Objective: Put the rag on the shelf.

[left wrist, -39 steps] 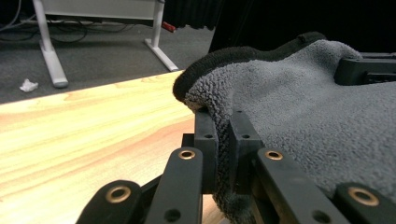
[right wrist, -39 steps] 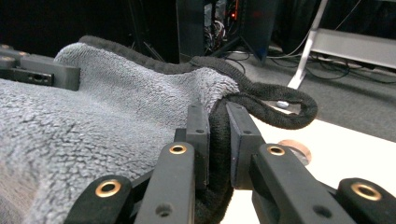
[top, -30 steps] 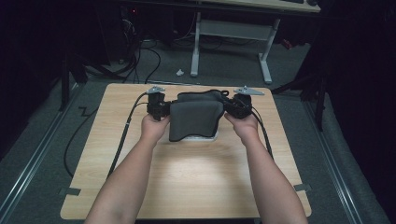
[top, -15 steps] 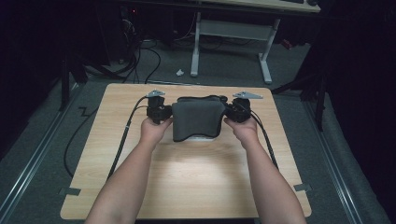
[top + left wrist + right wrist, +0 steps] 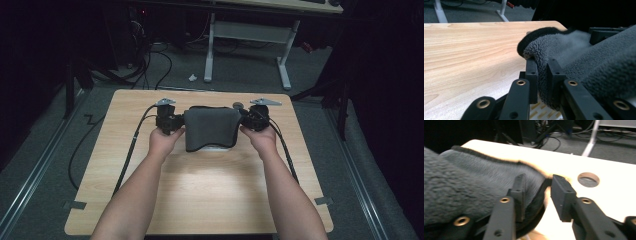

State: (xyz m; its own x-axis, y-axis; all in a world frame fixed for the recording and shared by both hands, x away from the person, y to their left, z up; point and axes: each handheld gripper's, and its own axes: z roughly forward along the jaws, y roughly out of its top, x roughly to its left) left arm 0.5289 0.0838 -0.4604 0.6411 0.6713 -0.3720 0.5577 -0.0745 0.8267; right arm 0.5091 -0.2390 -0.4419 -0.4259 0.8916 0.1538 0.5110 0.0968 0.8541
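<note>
A dark grey fleece cloth [image 5: 210,127] lies draped over a white slotted object [image 5: 215,148] near the table's far edge. My left gripper [image 5: 179,123] is at the cloth's left edge. In the left gripper view its jaws [image 5: 542,62] still pinch a fold of fleece [image 5: 584,57], though they have just been opening a little. My right gripper [image 5: 247,120] is at the cloth's right edge. Its jaws [image 5: 537,180] have just been opening and stand apart. The cloth's hem [image 5: 474,177] rests against one finger, with a gap to the other.
The wooden table [image 5: 210,190] has a round cable hole [image 5: 238,105] just behind the cloth. Each gripper's cable [image 5: 131,150] trails back along the table. A white-legged desk [image 5: 245,30] and floor cables stand beyond the far edge.
The cloth has sunk and spread flatter over the white object. The right jaws have parted from the hem. Both hands stay at the cloth's sides.
</note>
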